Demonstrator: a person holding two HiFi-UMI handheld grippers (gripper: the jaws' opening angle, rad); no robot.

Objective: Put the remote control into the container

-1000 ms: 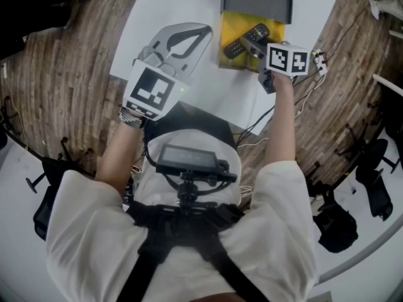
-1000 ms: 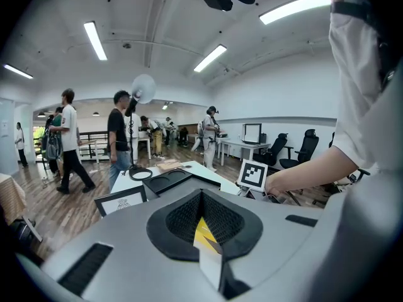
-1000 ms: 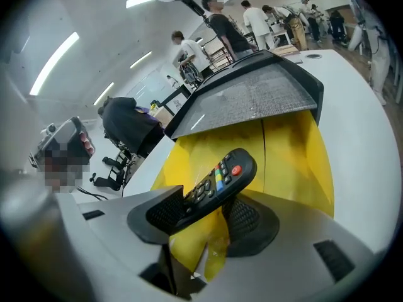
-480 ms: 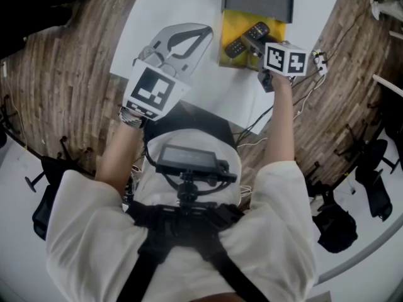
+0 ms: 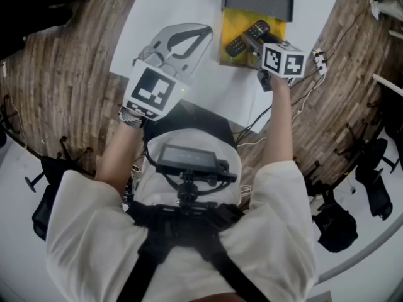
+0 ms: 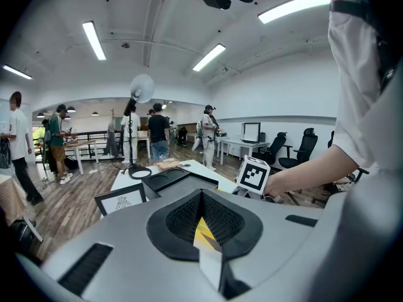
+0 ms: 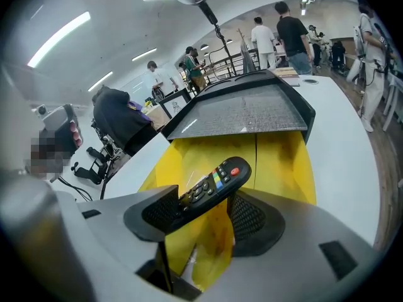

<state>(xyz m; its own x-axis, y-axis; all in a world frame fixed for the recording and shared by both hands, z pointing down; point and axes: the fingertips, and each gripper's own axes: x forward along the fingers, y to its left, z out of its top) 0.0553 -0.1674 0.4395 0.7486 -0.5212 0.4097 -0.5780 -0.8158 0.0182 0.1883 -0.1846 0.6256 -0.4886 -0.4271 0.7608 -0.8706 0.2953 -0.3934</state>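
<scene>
Over the yellow container on the counter, right claw has just been opening, jaws apart; remote control lies slanted between them. Best: widen fully, stay low, let it slide inside. Left claw closed, empty.

An open-plan office or lab: long white desks, black swivel chairs at three o'clock, fluorescent ceiling strip lights, brown wood-plank floor, standing people.
</scene>
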